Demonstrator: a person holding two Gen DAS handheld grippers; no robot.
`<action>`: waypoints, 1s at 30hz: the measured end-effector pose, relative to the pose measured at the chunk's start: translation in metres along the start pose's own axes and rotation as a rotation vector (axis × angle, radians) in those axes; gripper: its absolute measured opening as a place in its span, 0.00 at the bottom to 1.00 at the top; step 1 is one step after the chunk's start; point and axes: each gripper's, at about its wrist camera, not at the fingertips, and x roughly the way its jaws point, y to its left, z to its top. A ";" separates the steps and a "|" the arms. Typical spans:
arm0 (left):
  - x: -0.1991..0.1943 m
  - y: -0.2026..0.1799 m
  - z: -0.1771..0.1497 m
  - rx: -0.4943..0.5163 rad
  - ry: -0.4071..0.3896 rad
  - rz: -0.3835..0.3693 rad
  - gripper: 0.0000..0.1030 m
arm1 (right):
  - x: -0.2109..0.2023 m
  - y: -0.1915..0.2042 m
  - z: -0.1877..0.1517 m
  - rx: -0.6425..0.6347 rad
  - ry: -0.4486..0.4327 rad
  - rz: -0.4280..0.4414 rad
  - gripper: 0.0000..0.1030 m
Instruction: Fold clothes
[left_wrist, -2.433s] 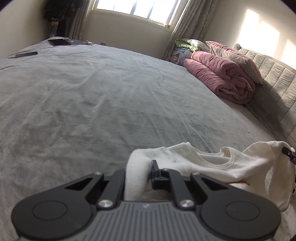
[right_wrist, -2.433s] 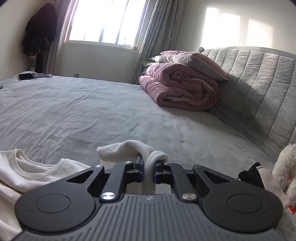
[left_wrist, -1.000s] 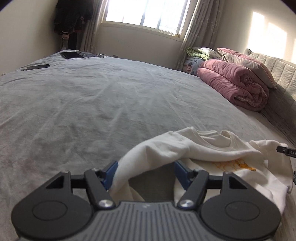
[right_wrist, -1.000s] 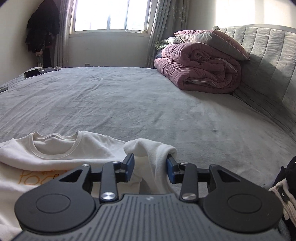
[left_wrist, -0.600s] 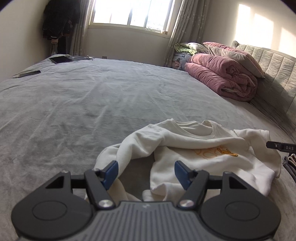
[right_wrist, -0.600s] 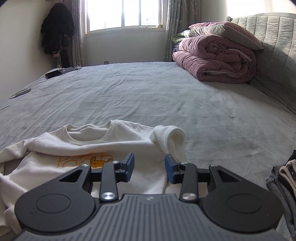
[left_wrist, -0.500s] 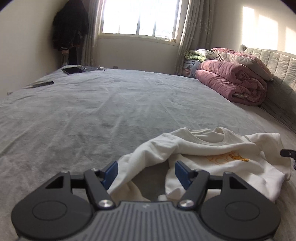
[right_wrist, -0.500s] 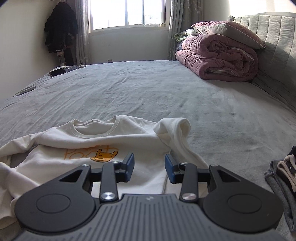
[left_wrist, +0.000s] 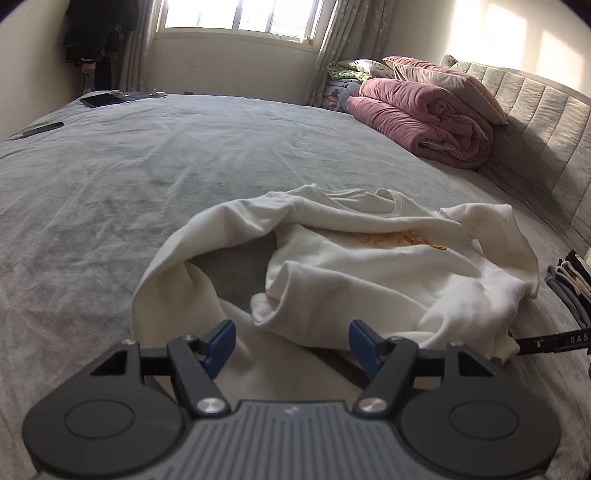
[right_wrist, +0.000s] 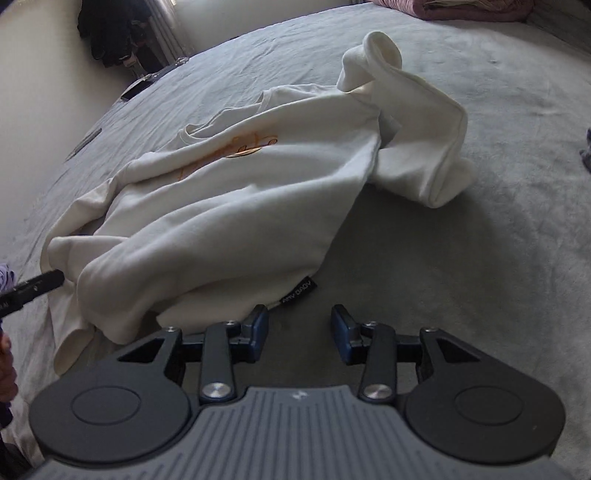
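- Currently a cream sweatshirt (left_wrist: 369, 273) lies crumpled, print side up, on the grey bed (left_wrist: 147, 177).
- Left tool (left_wrist: 291, 338) hovers spread wide over its hem, holding nothing; right tool (right_wrist: 298, 328) gapes empty beside the hem's black label (right_wrist: 300, 291).
- Best next: pinch both hem corners, pull flat, then straighten the curled sleeve (right_wrist: 417, 133).
- Hidden: the bunched hem edge under the folds; the print is unreadable.

Home bedroom, grey bed (left_wrist: 229, 155), padded headboard (left_wrist: 546, 122) (sunlit), rolled pink duvet (left_wrist: 417, 122), curtained window (left_wrist: 240, 18)
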 end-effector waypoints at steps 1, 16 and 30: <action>0.003 0.001 -0.001 0.000 0.000 0.001 0.67 | 0.001 -0.001 0.001 0.030 0.000 0.026 0.42; 0.015 -0.014 -0.006 0.097 -0.007 -0.060 0.65 | -0.002 -0.007 0.001 0.221 -0.001 0.234 0.41; 0.017 -0.012 -0.002 0.124 -0.014 -0.052 0.36 | -0.001 -0.013 -0.002 0.381 -0.003 0.376 0.41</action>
